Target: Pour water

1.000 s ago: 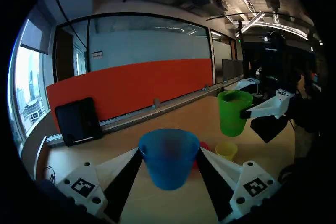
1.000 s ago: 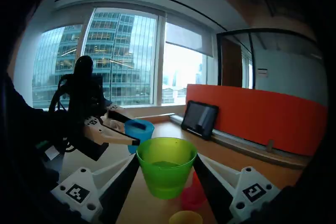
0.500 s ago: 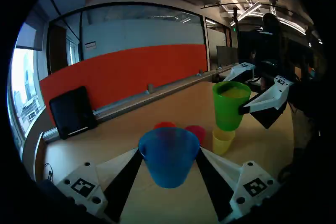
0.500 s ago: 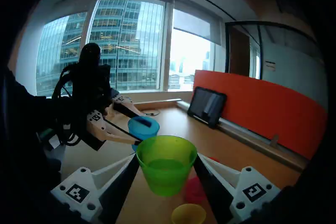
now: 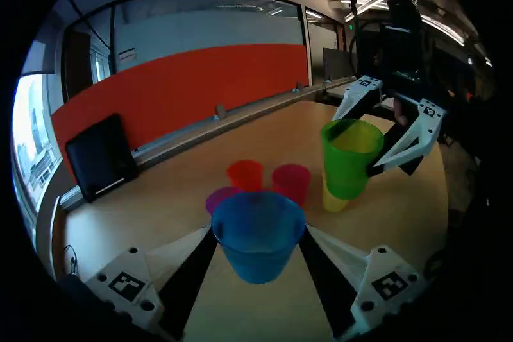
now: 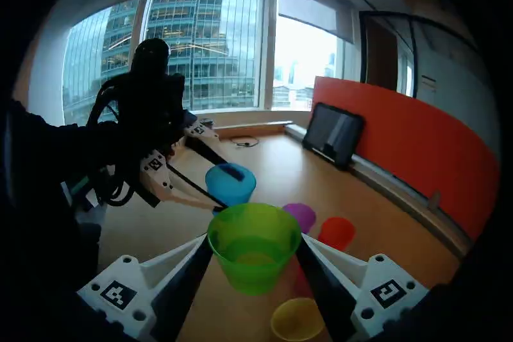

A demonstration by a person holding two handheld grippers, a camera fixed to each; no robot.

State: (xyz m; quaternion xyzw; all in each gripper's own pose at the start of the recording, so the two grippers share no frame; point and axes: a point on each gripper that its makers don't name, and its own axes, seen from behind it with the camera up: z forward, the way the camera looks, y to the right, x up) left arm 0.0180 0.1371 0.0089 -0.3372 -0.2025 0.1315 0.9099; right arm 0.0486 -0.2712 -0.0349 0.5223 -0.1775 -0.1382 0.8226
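My left gripper [image 5: 258, 242] is shut on a blue cup [image 5: 258, 233], held upright above the wooden table [image 5: 160, 204]. In the right gripper view the same blue cup [image 6: 230, 183] hangs to the left, in the other gripper's fingers. My right gripper [image 6: 254, 255] is shut on a green cup [image 6: 254, 246] with liquid in its bottom. From the left gripper view the green cup [image 5: 349, 156] is up on the right, slightly tilted, between white fingers [image 5: 410, 143].
Small cups stand on the table: orange [image 5: 245, 174], pink [image 5: 291, 181], purple [image 5: 221, 197] and yellow [image 6: 297, 319]. A dark tablet [image 5: 99, 156] leans on the orange partition [image 5: 192, 85]. A person's dark sleeve [image 6: 64, 149] is at the left by the windows.
Both cameras have tipped downward, bringing more of the table and the small cups into view. The green cup has come lower and closer to the blue cup.
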